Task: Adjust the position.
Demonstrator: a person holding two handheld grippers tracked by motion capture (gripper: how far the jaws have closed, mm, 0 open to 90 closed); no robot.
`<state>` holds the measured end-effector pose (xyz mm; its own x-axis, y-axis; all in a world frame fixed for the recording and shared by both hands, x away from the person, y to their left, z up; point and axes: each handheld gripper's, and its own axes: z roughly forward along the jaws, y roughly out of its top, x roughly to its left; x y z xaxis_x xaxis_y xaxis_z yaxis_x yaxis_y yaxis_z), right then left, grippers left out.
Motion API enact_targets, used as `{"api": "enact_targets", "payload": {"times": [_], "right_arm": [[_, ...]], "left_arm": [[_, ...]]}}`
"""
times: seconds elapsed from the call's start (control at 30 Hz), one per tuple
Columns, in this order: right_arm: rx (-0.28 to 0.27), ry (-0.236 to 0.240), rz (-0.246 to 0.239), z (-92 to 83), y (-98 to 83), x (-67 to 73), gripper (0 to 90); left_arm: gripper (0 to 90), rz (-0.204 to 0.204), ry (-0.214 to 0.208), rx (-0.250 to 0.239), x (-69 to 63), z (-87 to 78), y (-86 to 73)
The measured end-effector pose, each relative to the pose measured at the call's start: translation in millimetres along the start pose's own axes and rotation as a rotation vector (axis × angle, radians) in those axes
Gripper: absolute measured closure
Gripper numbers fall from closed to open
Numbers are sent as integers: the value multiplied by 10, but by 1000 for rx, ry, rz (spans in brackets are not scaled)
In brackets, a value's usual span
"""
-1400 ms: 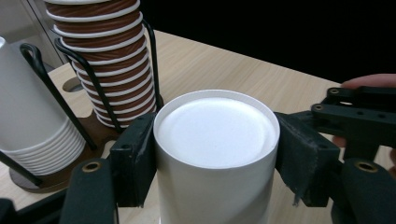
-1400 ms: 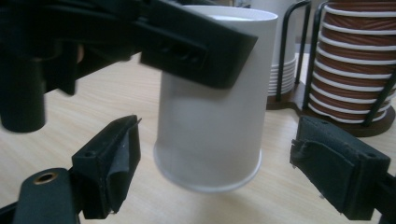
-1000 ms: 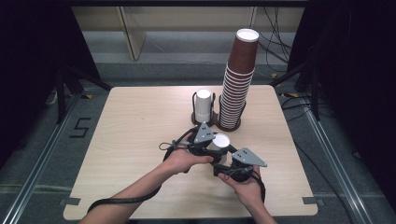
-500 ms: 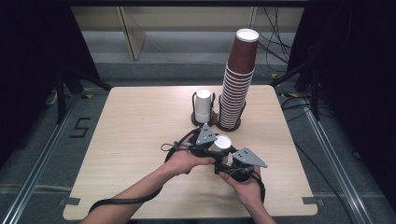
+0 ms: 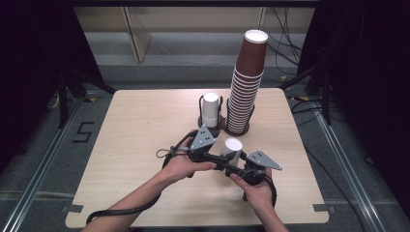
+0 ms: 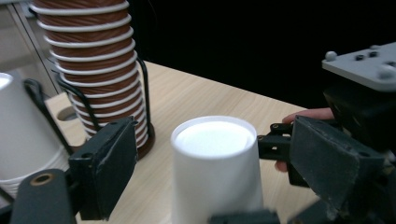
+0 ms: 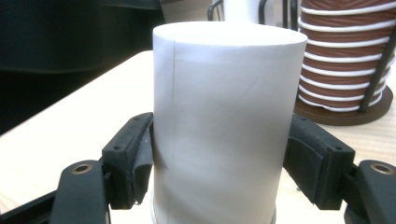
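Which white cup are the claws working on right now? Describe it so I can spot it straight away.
Start at the tall brown cup stack at the table's far edge, then come toward the person's hands. The upside-down white cup there stands on the bare wood with the right claw closed on its sides. Unlike the white cups in the wire holder, it stands alone, outside any holder.
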<state>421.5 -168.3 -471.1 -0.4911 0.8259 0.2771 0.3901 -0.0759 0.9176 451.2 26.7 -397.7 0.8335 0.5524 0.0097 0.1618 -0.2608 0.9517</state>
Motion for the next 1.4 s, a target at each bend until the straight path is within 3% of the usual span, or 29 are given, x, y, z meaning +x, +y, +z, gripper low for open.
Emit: {"api": "enact_targets", "payload": {"times": [0.1,0.13,0.27,0.3,0.4,0.47,0.57,0.63,0.67,0.73,0.77,0.8,0.83,0.87,0.97,1.0,1.17,1.2,1.3,1.4], "right_arm": [[-2,2,30,-11,31,-48,295],[-2,4,60,-8,39,-57,294],[-13,3,69,-1,61,-114,293],[4,4,143,-14,76,-101,294],[-4,9,147,-16,88,-144,294],[-10,41,225,-4,89,-161,294],[-9,45,265,4,83,-191,293],[-1,73,344,0,77,-183,293],[-1,73,344,0,77,-183,293],[2,87,400,7,60,-194,293],[2,87,400,7,60,-194,293],[-4,109,441,17,45,-203,294],[-4,109,441,17,45,-203,294],[-10,126,486,21,30,-213,294],[-18,143,522,22,17,-223,293],[-29,159,559,20,12,-225,294],[-20,162,588,27,-16,-222,294],[-6,179,640,18,-13,-187,293],[-21,182,602,26,-28,-203,294],[-20,186,606,20,-24,-196,294]], "left_arm": [[144,31,4,11,28,-127,-90],[143,50,3,16,32,-159,-129],[141,78,9,43,31,-231,-260],[138,84,7,50,24,-261,-338],[136,96,7,51,10,-286,-435],[140,109,-12,39,-9,-293,-518],[140,167,-20,27,-46,-296,-617],[137,168,-18,31,-48,-298,-629],[136,168,-18,31,-48,-298,-629],[127,153,-13,26,-31,-280,-645],[123,153,-13,26,-31,-280,-645],[113,148,-16,27,-28,-259,-655],[102,148,-16,27,-28,-259,-655],[80,132,-18,27,-37,-247,-663],[35,143,-26,37,-33,-205,-679],[7,147,-23,48,-26,-169,-684],[0,153,-24,51,-14,-85,-665],[0,142,-31,54,-24,-51,-656],[0,113,-33,64,-49,5,-639],[0,134,-38,60,-39,53,-615]]}}
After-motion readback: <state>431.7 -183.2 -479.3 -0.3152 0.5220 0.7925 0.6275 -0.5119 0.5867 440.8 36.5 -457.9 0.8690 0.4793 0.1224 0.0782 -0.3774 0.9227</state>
